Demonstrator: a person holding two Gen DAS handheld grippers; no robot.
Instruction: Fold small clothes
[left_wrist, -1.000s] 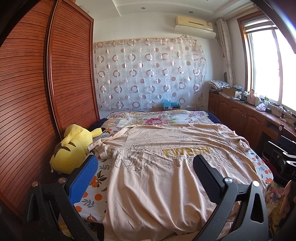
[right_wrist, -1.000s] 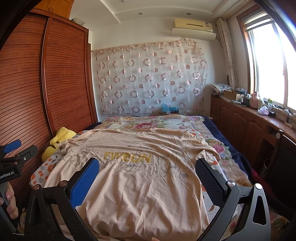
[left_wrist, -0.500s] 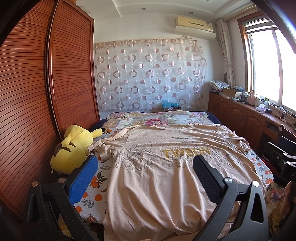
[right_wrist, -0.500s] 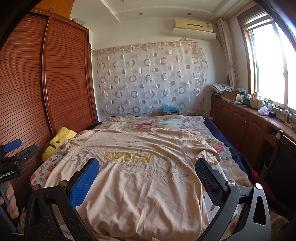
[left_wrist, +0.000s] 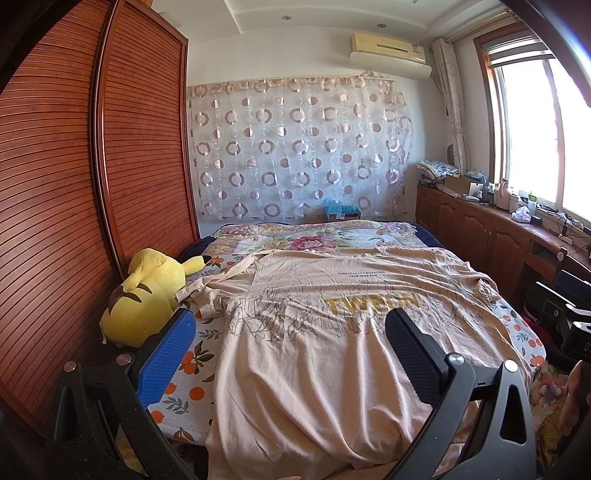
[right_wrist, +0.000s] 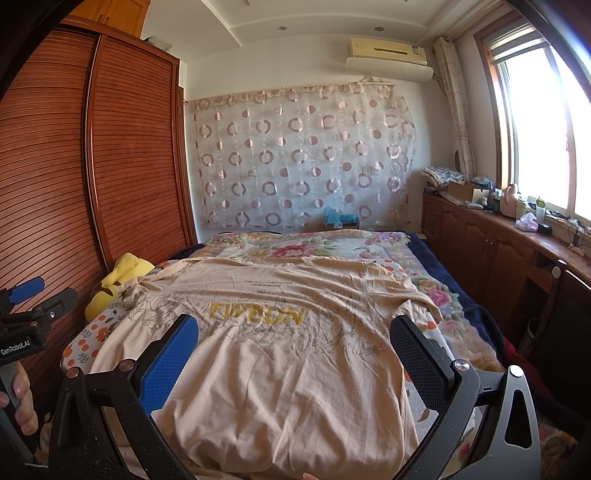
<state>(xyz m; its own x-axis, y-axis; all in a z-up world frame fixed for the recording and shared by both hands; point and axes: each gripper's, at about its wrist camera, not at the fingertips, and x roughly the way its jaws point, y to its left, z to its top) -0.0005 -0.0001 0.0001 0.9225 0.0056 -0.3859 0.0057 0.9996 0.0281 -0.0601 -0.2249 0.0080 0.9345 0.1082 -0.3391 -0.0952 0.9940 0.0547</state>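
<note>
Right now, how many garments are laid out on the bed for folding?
1: a peach T-shirt spread flat across the bed, print upward, beside a yellow plush toy. Others could lie out of view.

We hold the left gripper above the near end of the bed, jaws spread wide with nothing between them. A peach T-shirt lies flat across the fruit-print cover — yellow lettering facing up. A yellow plush toy rests by the wardrobe, just beside one sleeve.
</note>
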